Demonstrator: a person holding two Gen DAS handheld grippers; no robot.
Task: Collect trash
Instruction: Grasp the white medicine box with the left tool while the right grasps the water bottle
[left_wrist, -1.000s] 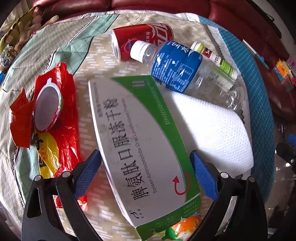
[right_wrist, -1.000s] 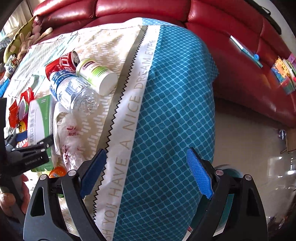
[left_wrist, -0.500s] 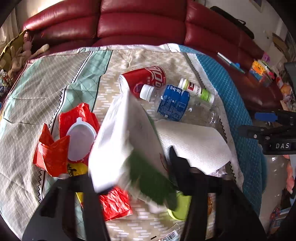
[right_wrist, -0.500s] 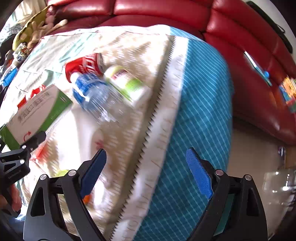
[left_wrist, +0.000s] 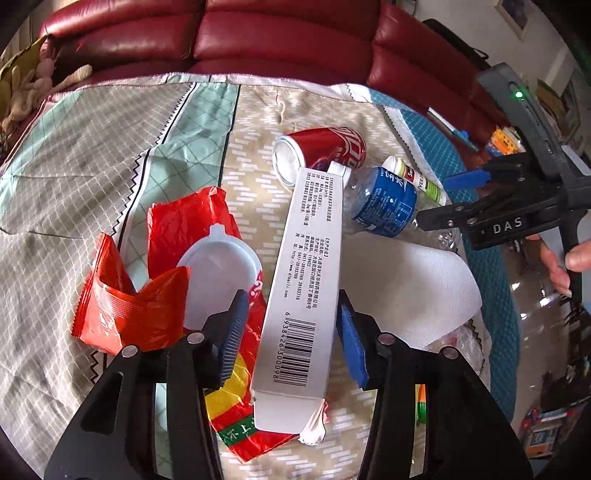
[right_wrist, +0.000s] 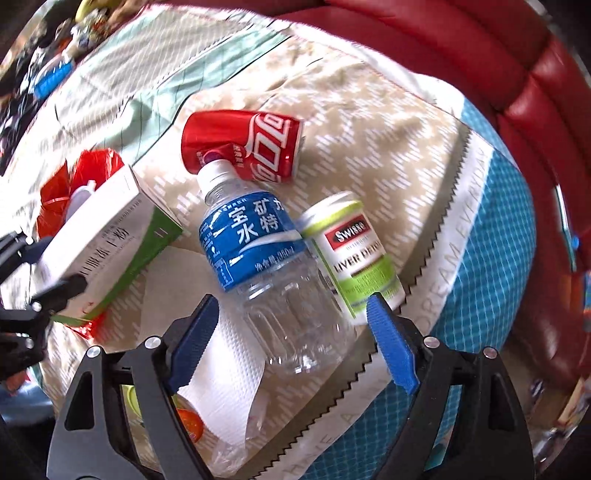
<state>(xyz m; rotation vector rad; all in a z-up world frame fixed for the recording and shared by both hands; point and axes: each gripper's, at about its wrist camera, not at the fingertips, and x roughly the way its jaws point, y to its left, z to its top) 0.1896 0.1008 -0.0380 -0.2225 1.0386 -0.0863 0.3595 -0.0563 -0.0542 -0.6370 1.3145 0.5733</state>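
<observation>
The left gripper (left_wrist: 290, 334) is clamped on a white-and-green carton (left_wrist: 301, 295), its long axis running straight ahead. The right gripper (right_wrist: 293, 345), jaws closing but still apart, hangs over a clear water bottle (right_wrist: 269, 269) (blue label, white cap), lying lengthwise between the pads on the bed (right_wrist: 369, 122); the right gripper is nearer.

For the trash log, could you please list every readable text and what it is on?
"Swisse": white-green supplement bottle.
"宝矿力水特": blue label of clear bottle.
"6938426300098": white box barcode; its small print is unreadable.
"DAS": right tool.
"DREAM": quilt border.
</observation>
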